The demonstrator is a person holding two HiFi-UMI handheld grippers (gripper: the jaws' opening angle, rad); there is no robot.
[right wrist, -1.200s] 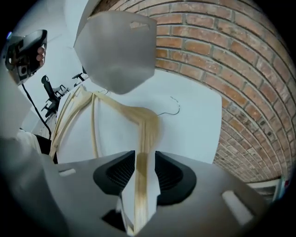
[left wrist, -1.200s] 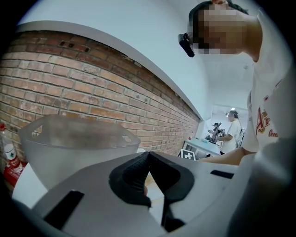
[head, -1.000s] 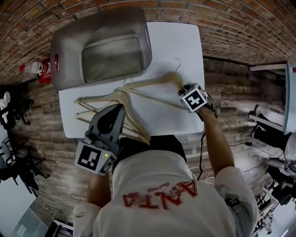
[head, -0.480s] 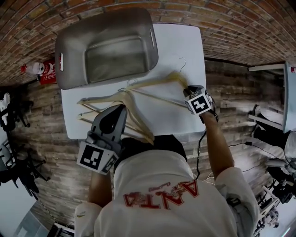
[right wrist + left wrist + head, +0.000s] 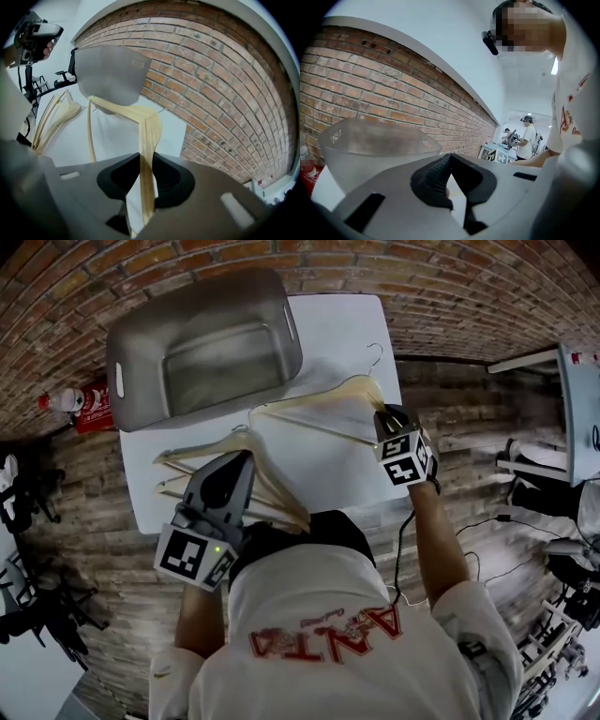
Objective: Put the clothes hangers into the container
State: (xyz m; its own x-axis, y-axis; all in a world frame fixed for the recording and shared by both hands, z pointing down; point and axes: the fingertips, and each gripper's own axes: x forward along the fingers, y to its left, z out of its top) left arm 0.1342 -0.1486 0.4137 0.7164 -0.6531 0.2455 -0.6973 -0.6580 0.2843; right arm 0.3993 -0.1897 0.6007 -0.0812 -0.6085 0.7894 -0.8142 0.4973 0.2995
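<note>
A grey plastic container (image 5: 202, 343) stands at the far left of the white table (image 5: 347, 329). My right gripper (image 5: 382, 416) is shut on one arm of a wooden hanger (image 5: 328, 401) and holds it tilted above the table, its wire hook (image 5: 375, 357) pointing away. The right gripper view shows the hanger (image 5: 150, 126) pinched between the jaws of the right gripper (image 5: 146, 161), which closed on it a moment ago, with the container (image 5: 110, 72) beyond. Several more hangers (image 5: 202, 460) lie on the table's left. My left gripper (image 5: 246, 457) hovers over them, shut and holding nothing (image 5: 451, 159).
The table's near edge runs just in front of the person's body. A red canister (image 5: 89, 390) and a bottle stand on the brick floor to the left. Another white table (image 5: 581, 399) is at the right. People (image 5: 529, 136) work far off.
The right gripper has risen with the hanger, lifting it off the table and tilting it up; its hook has swung further away. The left gripper has stayed in place.
</note>
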